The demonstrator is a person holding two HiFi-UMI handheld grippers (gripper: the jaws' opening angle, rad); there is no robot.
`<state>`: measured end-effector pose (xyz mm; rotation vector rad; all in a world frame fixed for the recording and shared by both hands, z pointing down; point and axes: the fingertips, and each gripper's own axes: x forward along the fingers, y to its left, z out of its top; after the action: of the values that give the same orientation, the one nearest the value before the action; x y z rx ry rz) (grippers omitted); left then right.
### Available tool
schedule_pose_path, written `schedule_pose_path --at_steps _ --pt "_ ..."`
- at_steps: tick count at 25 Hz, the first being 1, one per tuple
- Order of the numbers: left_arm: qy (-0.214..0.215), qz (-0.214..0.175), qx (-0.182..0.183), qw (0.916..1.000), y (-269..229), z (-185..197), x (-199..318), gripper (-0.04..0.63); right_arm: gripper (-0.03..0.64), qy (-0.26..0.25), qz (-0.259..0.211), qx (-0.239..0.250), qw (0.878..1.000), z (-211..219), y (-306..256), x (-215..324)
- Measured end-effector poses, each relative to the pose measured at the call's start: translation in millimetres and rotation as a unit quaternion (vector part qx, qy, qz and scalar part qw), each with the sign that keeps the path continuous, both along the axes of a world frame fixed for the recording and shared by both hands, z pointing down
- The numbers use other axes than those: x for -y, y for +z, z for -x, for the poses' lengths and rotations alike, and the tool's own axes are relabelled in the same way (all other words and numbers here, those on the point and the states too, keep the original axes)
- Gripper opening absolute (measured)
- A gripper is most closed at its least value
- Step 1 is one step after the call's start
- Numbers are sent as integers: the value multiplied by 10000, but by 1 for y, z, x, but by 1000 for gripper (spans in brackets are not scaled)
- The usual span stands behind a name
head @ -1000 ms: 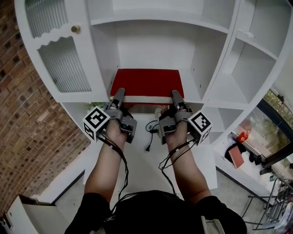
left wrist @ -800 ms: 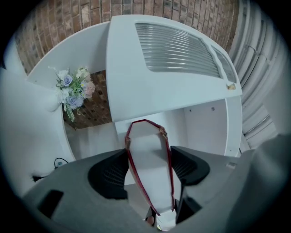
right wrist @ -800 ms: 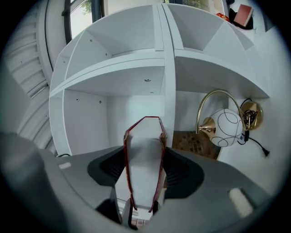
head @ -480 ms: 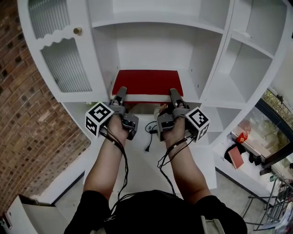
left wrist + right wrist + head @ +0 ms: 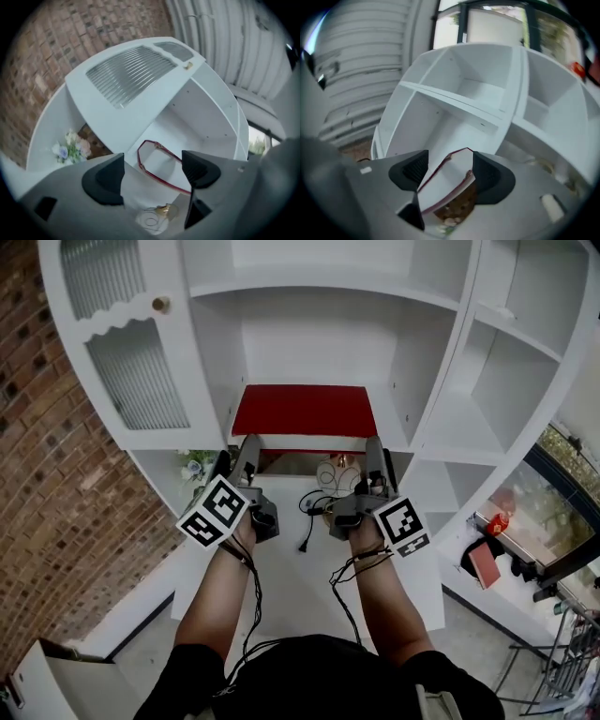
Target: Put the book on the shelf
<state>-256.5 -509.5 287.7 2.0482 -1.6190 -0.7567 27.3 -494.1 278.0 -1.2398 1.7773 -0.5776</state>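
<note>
The red book (image 5: 303, 411) lies flat on the middle shelf (image 5: 398, 432) of the white cabinet, its front edge at the shelf's lip. Both grippers hang just below and in front of that lip. In the head view my left gripper (image 5: 234, 457) is under the book's left front corner and my right gripper (image 5: 380, 460) under its right one. Both sets of jaws are opening. The left gripper view shows the book (image 5: 159, 164) beyond the left gripper (image 5: 152, 171), its pads clear of it. In the right gripper view the book's corner (image 5: 451, 172) reaches between the right gripper (image 5: 447, 174)'s spread pads.
A ribbed glass door with a brass knob (image 5: 161, 304) stands at the upper left. Flowers (image 5: 195, 465) and a small gold ornament (image 5: 336, 472) sit on the shelf below. A black cable (image 5: 307, 521) lies on the white counter. Brick wall to the left, more compartments (image 5: 497, 371) to the right.
Both grippers have drawn back and down from the book's front edge, and their jaws have spread wider. The book has stayed flat on the shelf.
</note>
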Motion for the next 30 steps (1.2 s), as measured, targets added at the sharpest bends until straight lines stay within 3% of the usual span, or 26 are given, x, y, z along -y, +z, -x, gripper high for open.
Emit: schedule_pose_path --at_steps 2,4,7,9,11,16,24,30 --pt "-293 -262 980 9944 -1 1 -13 372 263 384 -500 -1256 9901 10 -2 -17" --pt "-489 -508 1873 9798 -1 -3 -28 364 233 624 -844 -2220 9694 25 -1 -31" --pt "-764 -826 2986 9477 4 -13 -53 283 172 846 -937 -3125 9415 40 10 -43" --pt "-869 -878 3428 9312 17 -19 -64 198 134 939 -828 -3522 9275 44 21 -45" --pt "-813 -727 3588 9270 40 -22 -69 133 84 972 -727 -3759 9187 48 35 -47" --pt "-593 -279 3613 9302 98 -23 -77 3 9 728 -349 -3963 9146 59 81 -50" --pt "-399 -77 3651 9301 159 -31 -93 3 11 309 82 -4065 9131 70 158 -63" --pt "-305 -141 3624 9314 160 -43 -113 3 11 83 164 -4217 9065 74 168 -78"
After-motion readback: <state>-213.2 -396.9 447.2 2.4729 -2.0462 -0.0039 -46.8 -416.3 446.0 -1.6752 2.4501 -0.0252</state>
